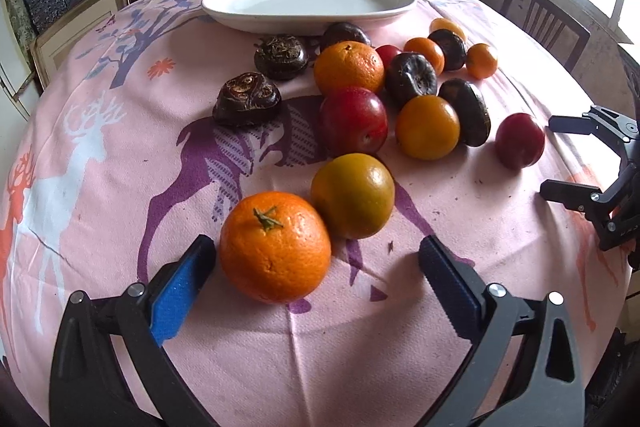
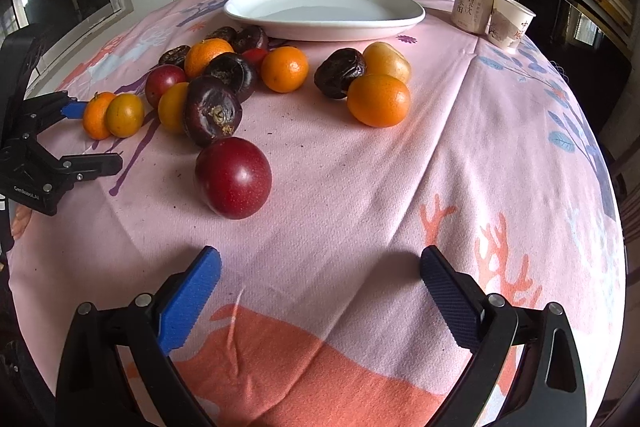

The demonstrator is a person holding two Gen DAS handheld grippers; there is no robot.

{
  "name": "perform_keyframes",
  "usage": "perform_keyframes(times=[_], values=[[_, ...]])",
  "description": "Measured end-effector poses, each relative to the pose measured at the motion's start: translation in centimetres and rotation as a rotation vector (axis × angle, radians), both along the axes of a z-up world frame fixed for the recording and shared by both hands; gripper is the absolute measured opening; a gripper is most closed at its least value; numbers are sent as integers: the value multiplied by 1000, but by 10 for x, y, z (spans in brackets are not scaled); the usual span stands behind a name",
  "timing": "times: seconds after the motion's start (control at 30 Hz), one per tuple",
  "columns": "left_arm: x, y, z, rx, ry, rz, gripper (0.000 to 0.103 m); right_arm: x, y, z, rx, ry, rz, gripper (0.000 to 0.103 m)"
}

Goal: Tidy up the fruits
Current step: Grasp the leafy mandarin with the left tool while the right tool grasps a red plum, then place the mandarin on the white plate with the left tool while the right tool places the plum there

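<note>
While the white plate [image 1: 308, 1] at the far side of the table [image 2: 500, 147] holds no fruit, every piece lies loose on the pink cloth in front of it, so the sorting is judged not yet begun. The left gripper [image 1: 316, 263] stands with its jaws wide apart, holding nothing; the nearest orange [image 1: 275, 246] sits between them, close against the blue pad [image 1: 176, 297] and well clear of the opposite finger. A greenish-orange fruit [image 1: 353, 195] touches that orange on its far side. The right gripper [image 2: 320, 267] is likewise spread and empty, low over bare cloth, with a red plum [image 2: 233, 177] ahead of it and slightly left.

Risks noted:
- The orange is off-centre in the left jaws. Closing from here would, in my judgement, push it sideways before both pads bear, and it may roll into its neighbour.
- The fruits are round and smooth (the plums especially) and could squirt out of a shallow pinch.
- The main cluster is packed tight, dark wrinkled fruits [image 1: 411, 79] touching oranges; lifting one may set others rolling toward the table edge.
- The two grippers work near each other; reaching for the same cluster invites a collision.
- A can [image 2: 474, 11] and paper cup [image 2: 510, 23] stand beside the plate and could be knocked during placement.
</note>
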State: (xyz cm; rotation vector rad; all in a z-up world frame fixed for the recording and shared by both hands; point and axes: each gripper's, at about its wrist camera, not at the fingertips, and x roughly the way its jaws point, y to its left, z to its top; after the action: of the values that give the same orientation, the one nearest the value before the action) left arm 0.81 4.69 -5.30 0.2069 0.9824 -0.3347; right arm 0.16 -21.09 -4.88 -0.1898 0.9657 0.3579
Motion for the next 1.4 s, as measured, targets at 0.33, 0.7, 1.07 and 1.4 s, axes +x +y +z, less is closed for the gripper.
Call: perform_keyframes(times=[0.33,0.7,1.07,1.4], values=[[10,26,9,-131,-6,82,99,6,-15,7,168,-13,-46,99],[9,1,11,-45,-33,-5,65,13,20,11,154,-13,27,73],[6,15,20,-114,-54,24,44,20,22,14,267,7,65,39],[61,6,80,-204,-184,50,44,57,10,61,377,-108,-13,40]])
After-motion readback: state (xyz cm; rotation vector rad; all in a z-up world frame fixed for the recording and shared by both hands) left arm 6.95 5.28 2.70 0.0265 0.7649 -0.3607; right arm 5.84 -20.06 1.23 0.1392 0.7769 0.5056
